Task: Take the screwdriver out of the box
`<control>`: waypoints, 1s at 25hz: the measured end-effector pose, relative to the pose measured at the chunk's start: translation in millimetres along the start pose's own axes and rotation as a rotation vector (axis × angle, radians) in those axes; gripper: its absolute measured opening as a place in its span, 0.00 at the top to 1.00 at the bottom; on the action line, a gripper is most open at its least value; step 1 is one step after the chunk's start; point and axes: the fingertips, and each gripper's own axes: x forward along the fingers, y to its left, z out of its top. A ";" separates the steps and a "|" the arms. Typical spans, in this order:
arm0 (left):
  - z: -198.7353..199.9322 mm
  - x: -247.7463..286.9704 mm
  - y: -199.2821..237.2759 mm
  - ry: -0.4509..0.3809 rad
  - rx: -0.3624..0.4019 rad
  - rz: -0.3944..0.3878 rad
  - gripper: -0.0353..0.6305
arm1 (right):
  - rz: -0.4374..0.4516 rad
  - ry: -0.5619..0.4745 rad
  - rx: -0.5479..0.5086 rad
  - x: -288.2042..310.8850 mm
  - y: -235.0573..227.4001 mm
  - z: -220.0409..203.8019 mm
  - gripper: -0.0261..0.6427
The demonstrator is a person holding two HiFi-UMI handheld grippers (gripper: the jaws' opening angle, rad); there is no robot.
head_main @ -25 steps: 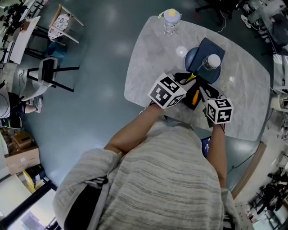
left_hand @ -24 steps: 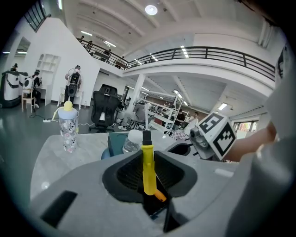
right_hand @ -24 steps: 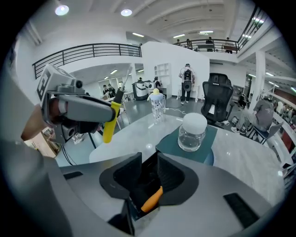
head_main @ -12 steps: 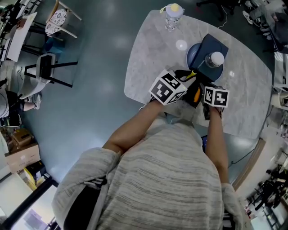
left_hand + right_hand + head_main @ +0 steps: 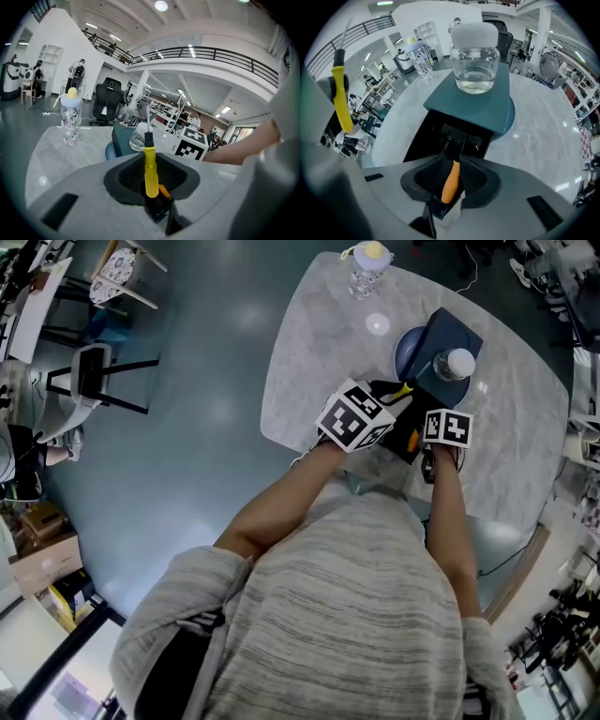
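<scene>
Left gripper view | yellow screwdriver (image 5: 151, 169) | black collar, thin steel shaft, upright

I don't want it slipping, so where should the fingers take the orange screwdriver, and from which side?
Grip the orange screwdriver by its handle, from above, one finger each side: that is its thickest part, and the open box sits beneath it. The right gripper holds it just so.

1 yellow screwdriver (image 5: 151, 171), 1 orange screwdriver (image 5: 451, 183), 1 box (image 5: 423, 136), 1 jar (image 5: 474, 61), 1 bottle (image 5: 70, 119).
</scene>
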 end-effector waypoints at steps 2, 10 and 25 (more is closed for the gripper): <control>-0.8 -0.3 2.5 0.002 -0.006 -0.002 0.82 | -0.013 0.039 0.024 5.1 -2.9 -4.2 0.83; -1.6 1.1 6.3 0.008 -0.019 -0.002 0.82 | -0.051 0.123 0.041 17.1 -1.6 -6.8 0.83; -2.4 -1.3 5.1 0.013 -0.012 0.000 0.82 | 0.085 0.036 0.121 9.2 30.1 3.4 0.83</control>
